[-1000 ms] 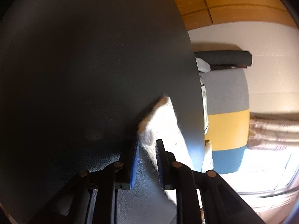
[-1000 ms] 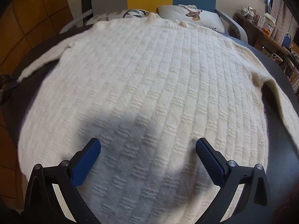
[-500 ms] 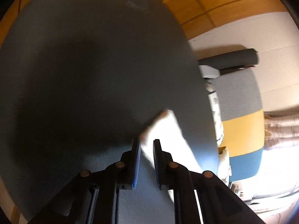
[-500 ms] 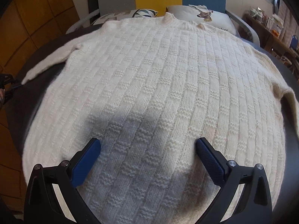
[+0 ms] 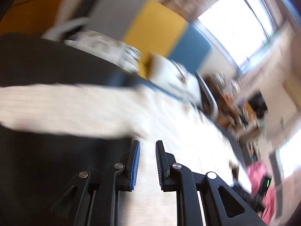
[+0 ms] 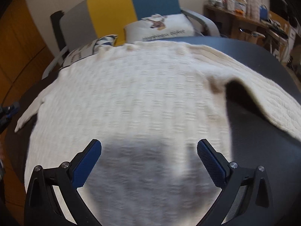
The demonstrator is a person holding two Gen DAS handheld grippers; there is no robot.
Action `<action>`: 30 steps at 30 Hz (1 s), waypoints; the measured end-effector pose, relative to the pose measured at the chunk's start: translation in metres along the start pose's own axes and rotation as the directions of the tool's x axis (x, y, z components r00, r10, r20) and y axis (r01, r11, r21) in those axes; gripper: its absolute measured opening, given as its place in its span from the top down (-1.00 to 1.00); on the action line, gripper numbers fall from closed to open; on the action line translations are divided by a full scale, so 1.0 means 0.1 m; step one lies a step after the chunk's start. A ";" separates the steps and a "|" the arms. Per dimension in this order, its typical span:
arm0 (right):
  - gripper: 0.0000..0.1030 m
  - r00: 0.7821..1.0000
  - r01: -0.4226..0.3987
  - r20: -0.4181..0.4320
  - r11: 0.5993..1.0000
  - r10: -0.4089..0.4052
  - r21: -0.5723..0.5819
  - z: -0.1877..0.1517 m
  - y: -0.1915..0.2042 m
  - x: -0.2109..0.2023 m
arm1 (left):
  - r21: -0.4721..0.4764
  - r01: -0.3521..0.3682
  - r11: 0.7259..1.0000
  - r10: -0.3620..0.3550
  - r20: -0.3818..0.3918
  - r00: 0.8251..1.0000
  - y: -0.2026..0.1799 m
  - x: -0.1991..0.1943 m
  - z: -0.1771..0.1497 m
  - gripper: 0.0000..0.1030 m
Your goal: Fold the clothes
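Cream knit covers most of the dark table [image 6: 267, 60]: the sweater [image 6: 131, 98] lies flat, front or back up I cannot tell, filling the middle of the right wrist view.

1. Orientation. The collar sits at the upper centre of that view, toward the striped chair [image 6: 120, 13] and its cushions [image 6: 165, 28]; the hem lies at the bottom of the frame under my right gripper [image 6: 149, 146]. The long axis of the body runs bottom to top of the frame. One sleeve [image 6: 28, 116] tapers to the left edge; the other sleeve [image 6: 263, 98] angles toward the lower right, its edge lifted in a small hump off the table.

2. Finger state. My right fingers [image 6: 86, 162] stand wide apart above the knit, holding nothing. My left gripper [image 5: 147, 145] shows a narrow gap between its pads [image 5: 135, 163]; the jaws have just been opening slightly. The left view is heavily blurred. Pale knit shows through the gap, but I cannot tell whether any lies between the pads.

3. Step in hand, as I judge it: folding a sleeve across the body. To do this well:
- Grip the cuff fully between the pads, not by a few loops.
- Carry it across the long axis and lay it flat on the body.
- Steady the lower body with the right fingers so it does not drag.
- Flatten the lifted sleeve edge before folding that side.
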State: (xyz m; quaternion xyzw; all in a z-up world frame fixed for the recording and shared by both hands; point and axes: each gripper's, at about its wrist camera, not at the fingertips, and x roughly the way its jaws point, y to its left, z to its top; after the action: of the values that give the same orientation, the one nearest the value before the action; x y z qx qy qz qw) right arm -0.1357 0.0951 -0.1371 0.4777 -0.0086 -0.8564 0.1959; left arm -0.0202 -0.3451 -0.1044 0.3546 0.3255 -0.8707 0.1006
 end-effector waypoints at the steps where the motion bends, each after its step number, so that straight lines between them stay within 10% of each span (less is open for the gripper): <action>1: -1.00 1.000 0.013 -0.017 1.000 -0.013 0.022 -0.02 -0.10 0.05 | 0.039 0.005 0.999 -0.004 -0.038 0.999 -0.17 0.15 -0.12 0.71; 5: -0.99 0.999 0.034 -0.018 0.998 -0.035 -0.048 -0.28 -0.22 0.05 | 0.151 -0.063 0.987 0.087 -0.153 0.984 -0.37 0.58 -0.67 0.71; 13: -0.99 0.998 -0.048 0.024 0.998 0.050 -0.049 -0.32 -0.27 -0.09 | 0.188 -0.131 0.973 0.151 -0.101 0.983 -0.43 0.62 -0.84 0.71; 20: -0.99 0.967 -0.233 0.154 0.948 0.202 0.215 -0.41 -1.13 -0.62 | 0.203 -0.168 0.965 0.181 -0.047 0.982 -0.82 0.31 -1.07 0.71; 25: -0.99 0.968 -0.191 0.238 0.862 0.084 0.470 -0.72 -2.22 -1.08 | 0.283 -0.194 0.939 0.220 -0.063 0.973 -1.03 0.46 -1.22 0.71; 30: -0.99 0.947 -0.232 0.322 0.671 -0.011 0.704 -1.12 -3.22 -1.49 | 0.305 -0.215 0.928 0.237 -0.036 0.971 -1.05 0.47 -1.31 0.70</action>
State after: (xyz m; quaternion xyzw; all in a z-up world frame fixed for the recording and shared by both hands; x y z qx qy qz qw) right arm -0.0795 0.4632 -0.1417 0.3790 -0.4101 -0.8288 0.0364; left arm -0.0249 -0.1785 -0.1550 0.4320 0.1502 -0.8792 0.1336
